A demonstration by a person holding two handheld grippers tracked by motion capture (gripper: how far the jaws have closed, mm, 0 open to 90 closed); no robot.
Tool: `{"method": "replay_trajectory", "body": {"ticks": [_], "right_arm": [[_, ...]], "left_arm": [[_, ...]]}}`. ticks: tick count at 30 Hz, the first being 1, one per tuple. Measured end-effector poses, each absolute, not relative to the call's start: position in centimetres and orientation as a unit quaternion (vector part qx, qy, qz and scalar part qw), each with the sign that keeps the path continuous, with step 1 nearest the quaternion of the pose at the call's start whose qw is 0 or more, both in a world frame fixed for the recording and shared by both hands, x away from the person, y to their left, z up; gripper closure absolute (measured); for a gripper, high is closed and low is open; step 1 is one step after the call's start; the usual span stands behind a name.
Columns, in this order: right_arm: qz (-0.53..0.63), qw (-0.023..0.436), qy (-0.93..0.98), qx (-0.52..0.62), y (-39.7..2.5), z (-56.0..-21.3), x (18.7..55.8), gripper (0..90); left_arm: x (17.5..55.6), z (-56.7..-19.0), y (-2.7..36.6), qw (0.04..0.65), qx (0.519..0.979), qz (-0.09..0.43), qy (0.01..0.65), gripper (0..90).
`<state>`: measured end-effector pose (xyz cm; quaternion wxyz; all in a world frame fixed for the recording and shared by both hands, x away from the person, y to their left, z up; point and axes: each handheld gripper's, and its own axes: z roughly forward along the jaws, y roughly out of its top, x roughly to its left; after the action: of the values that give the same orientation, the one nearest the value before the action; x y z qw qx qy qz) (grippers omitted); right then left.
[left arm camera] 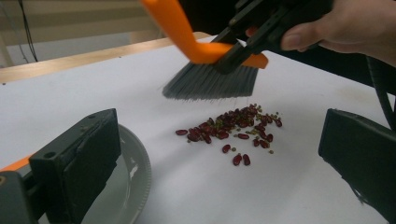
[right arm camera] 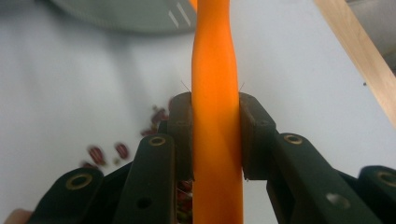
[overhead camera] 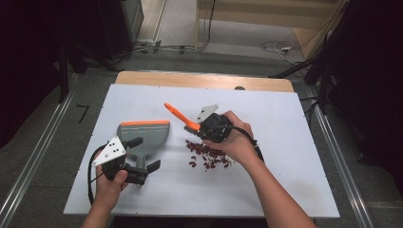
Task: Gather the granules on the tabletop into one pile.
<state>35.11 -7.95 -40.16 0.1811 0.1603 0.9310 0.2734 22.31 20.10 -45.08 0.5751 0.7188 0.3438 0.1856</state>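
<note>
Red beans (overhead camera: 207,156) lie scattered on the white surface (overhead camera: 285,142), between the grey dustpan (overhead camera: 144,136) and the right hand. Right tool (right arm camera: 217,135): pinching the orange brush (overhead camera: 183,118) handle, bristles above the beans. Left tool (overhead camera: 145,154): spread at the dustpan handle.

Bare white table (overhead camera: 285,156) lies open around the beans (overhead camera: 209,158); the dustpan (overhead camera: 144,136) blocks their left.

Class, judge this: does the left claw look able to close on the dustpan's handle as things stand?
Probably yes. The left claw is open and sits at the dustpan handle, with nothing between them. The beans and the brush in the right claw lie off to the side.
</note>
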Motion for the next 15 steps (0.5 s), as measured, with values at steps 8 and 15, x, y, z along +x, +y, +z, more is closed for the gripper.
{"method": "replay_trajectory", "body": {"ticks": [8, 15], "right_arm": [[0.312, 0.077, 0.910, 0.262, -6.3, -40.2, 32.7, 69.0], [0.320, 0.004, 0.892, 0.319, -5.4, -42.0, 32.0, 69.0]], "left_arm": [[22.3, -45.0, 20.3, 0.575, 0.718, 0.188, 0.345, 0.0], [22.3, -45.0, 20.4, 0.573, 0.718, 0.188, 0.347, 0.0]]}}
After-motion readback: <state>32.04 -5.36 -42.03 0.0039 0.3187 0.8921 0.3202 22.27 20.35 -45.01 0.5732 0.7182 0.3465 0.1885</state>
